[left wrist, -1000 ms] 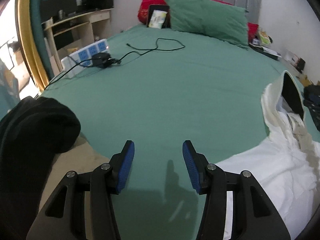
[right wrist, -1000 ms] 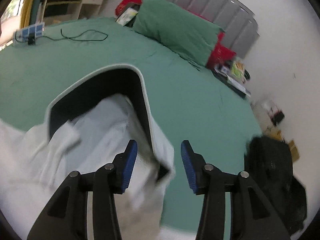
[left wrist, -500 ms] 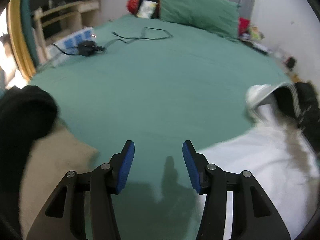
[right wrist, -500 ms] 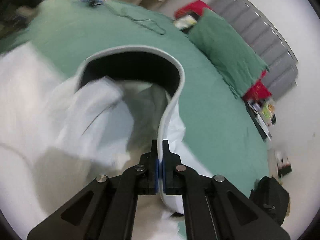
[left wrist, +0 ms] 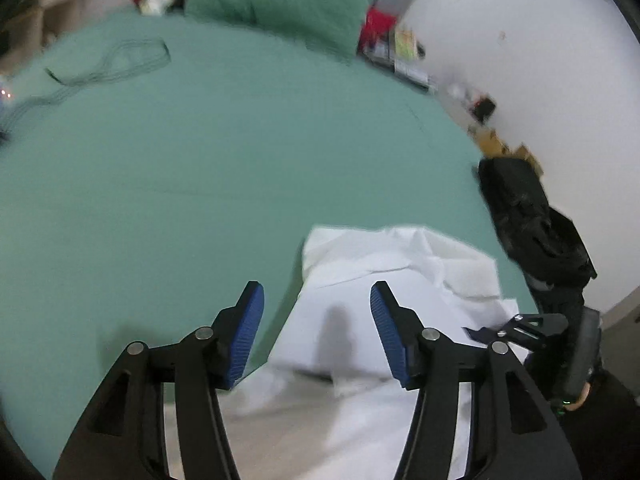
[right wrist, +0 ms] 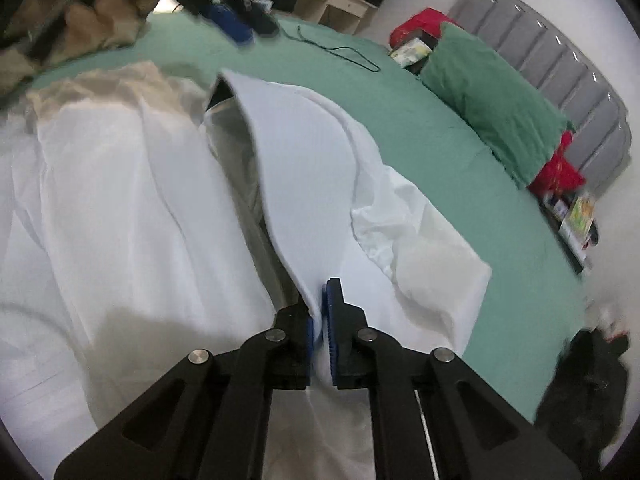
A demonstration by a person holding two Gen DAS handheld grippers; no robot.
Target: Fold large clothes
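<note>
R gripper (right wrist: 318, 316) clamped on white garment's (right wrist: 132, 200) collar (right wrist: 304, 168). L gripper (left wrist: 316, 320) spread wide, gripping nothing, just above garment edge. Garment lies rumpled on green bed (left wrist: 200, 152), at foot end, far from pillow (right wrist: 492, 100).

white garment (right wrist: 120, 200) | rumpled, spread at the green bed's (right wrist: 420, 128) near edge | stiff collar (right wrist: 304, 168) raised, pinched in right hand-held gripper (right wrist: 318, 320)

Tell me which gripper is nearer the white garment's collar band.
Right. The right gripper is clamped on the collar band; the left gripper hovers open over the white garment.
</note>
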